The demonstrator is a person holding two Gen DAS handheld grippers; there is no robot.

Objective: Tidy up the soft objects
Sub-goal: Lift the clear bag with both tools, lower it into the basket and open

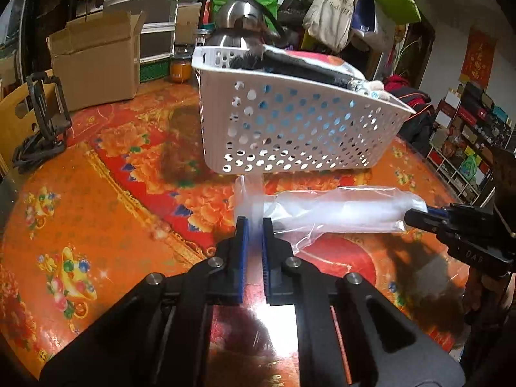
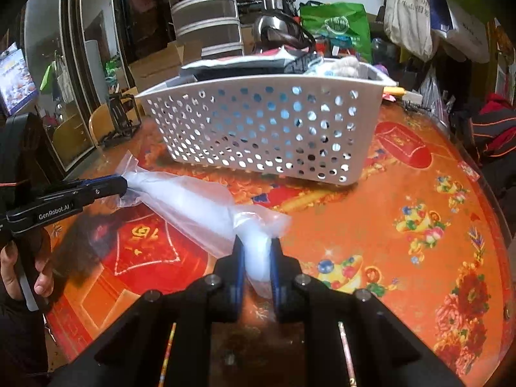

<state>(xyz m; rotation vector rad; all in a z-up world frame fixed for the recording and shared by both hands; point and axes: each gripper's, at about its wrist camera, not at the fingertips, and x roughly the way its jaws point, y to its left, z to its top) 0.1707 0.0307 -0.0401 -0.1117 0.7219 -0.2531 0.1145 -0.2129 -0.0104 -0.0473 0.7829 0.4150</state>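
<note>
A clear plastic bag [image 1: 338, 209] is stretched just above the orange floral tablecloth [image 1: 96, 209], in front of a white perforated basket [image 1: 306, 129]. My left gripper [image 1: 254, 225] is shut on the bag's left end, a thin strip of film pinched between its blue pads. My right gripper [image 1: 409, 217] grips the other end. In the right wrist view the right gripper [image 2: 257, 251] is shut on a bunched end of the bag [image 2: 193, 206], and the left gripper [image 2: 124, 186] pinches the far end. The basket [image 2: 258, 122] holds dark cloth and a pale fluffy item.
A cardboard box [image 1: 93, 64], a black stand [image 1: 45, 109] and a jar [image 1: 180, 67] sit at the table's back left. A steel kettle [image 1: 238, 16] rises behind the basket. Tote bags [image 1: 332, 9] hang behind. A person's hand [image 2: 19, 267] holds the left gripper.
</note>
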